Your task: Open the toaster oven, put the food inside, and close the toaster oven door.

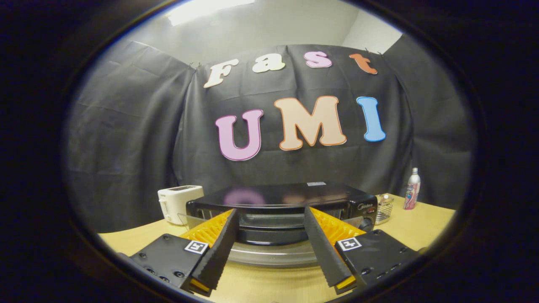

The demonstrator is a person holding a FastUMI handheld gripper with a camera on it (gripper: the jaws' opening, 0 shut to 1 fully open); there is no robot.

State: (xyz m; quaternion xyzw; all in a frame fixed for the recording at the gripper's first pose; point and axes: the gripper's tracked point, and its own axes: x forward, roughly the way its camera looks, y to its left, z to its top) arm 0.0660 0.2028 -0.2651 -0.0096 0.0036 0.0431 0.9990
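toaster oven (281, 202): glossy black
toaster (177, 203): white
desk (421, 225): pale wood grain
bottle (412, 189): pink and white
tool (269, 229): black-and-white square markers

Gripper (271, 235) fingers spread wide w/ nothing between them, toaster oven (281, 210) just ahead w/ its door (273, 254) dropped open toward them, blocking the low approach. White toaster (177, 203) crowds oven's left, wire basket (384, 208) sits just beside its right & bottle (412, 189) further right. Bare worktop (425, 227) is free on the right front.

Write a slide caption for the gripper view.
Open gripper facing the toaster oven, its door lowered between the fingers.
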